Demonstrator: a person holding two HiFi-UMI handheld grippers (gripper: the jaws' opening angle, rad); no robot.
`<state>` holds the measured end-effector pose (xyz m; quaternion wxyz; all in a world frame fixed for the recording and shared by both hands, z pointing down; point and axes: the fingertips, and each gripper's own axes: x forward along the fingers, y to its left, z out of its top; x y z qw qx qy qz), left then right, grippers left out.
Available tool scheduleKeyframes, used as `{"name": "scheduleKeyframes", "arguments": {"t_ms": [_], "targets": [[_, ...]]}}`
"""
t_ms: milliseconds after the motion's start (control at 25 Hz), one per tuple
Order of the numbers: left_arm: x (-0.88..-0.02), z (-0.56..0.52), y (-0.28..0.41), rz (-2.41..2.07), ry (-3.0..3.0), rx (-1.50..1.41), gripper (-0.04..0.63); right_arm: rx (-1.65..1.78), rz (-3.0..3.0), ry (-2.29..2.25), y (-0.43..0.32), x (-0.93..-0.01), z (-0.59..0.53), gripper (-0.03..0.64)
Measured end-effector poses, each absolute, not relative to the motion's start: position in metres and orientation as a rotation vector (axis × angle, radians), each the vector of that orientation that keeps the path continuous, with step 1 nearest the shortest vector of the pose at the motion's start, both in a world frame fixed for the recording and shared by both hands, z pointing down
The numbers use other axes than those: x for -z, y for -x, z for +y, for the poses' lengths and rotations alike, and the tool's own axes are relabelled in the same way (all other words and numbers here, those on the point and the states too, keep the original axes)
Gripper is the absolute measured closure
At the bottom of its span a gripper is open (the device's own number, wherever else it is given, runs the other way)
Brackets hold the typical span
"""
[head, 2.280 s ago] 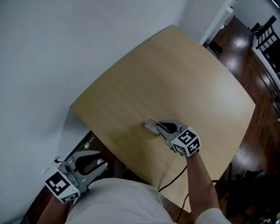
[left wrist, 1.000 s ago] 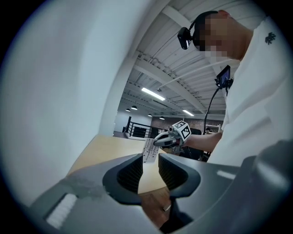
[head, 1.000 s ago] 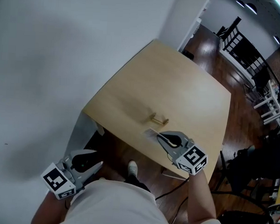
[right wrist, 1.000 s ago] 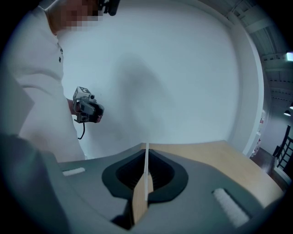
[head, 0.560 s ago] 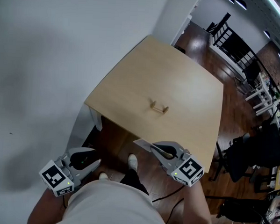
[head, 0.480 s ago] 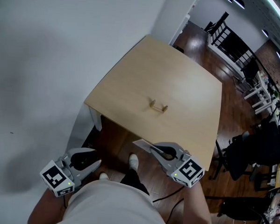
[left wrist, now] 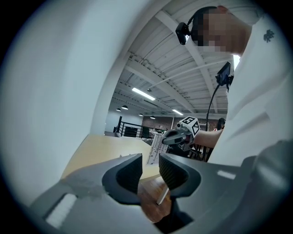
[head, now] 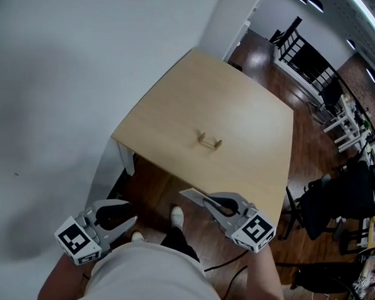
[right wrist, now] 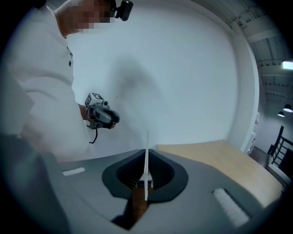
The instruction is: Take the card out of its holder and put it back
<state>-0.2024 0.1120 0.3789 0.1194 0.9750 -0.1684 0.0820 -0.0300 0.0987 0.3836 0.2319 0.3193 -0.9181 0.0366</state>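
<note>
Right gripper: shut tight on the card, pads pressing both faces; held off the table, just past its near edge, over the floor.
Card: white and thin; sticks out beyond the jaw tips toward the table's near edge; edge-on and upright in the right gripper view; printed face shows in the left gripper view, print too small to read.
Holder: small, light wood; stands on the table midway between the left and right edges, nearer the near edge; well apart from the card.
Left gripper: jaws apart, nothing between the pads; low beside the wall, off the table's near-left corner.
Table: light wood top, left edge close to the white wall.
Floor: dark wood; white shoe between the two grippers.
</note>
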Motion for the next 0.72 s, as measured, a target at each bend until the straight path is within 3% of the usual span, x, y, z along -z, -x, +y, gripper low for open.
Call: {"name": "scheduleKeyframes", "arguments": {"t_ms": [720], "targets": [[-0.377,0.042,0.138,-0.697,-2.798,-0.219,0.472,-0.034,-2.522,-0.774,-0.075,-0.399,-0.032,0.597]]}}
